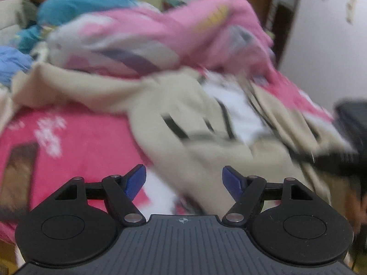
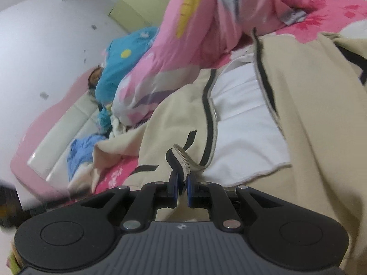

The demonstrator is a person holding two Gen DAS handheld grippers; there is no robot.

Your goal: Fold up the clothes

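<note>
1. Beige zip-front jacket with black trim and white lining (image 2: 309, 119), lying open and rumpled on the hot-pink floral bedsheet (image 1: 75, 137); the jacket serves as the landmark for all positions below.
2. Right gripper (image 2: 182, 189), held low at the jacket's near hem and rolled to one side, so that the bed appears tilted in its view. Its blue-padded jaws are closed together, pinching the bottom end of the jacket's black-edged zipper tape (image 2: 181, 158).
3. Left gripper (image 1: 184, 180), level and pointing toward the jacket from its near side, over the sheet. The jaws stand wide apart with nothing between them; the view is motion-blurred.
4. Pale pink patterned quilt (image 1: 165, 34), heaped just behind the jacket.
5. Light blue crumpled garment (image 2: 80, 151), beyond the jacket's outstretched sleeve (image 2: 114, 151).
6. Person under a turquoise blanket (image 2: 119, 68), lying beyond the quilt, far from the jacket.
</note>
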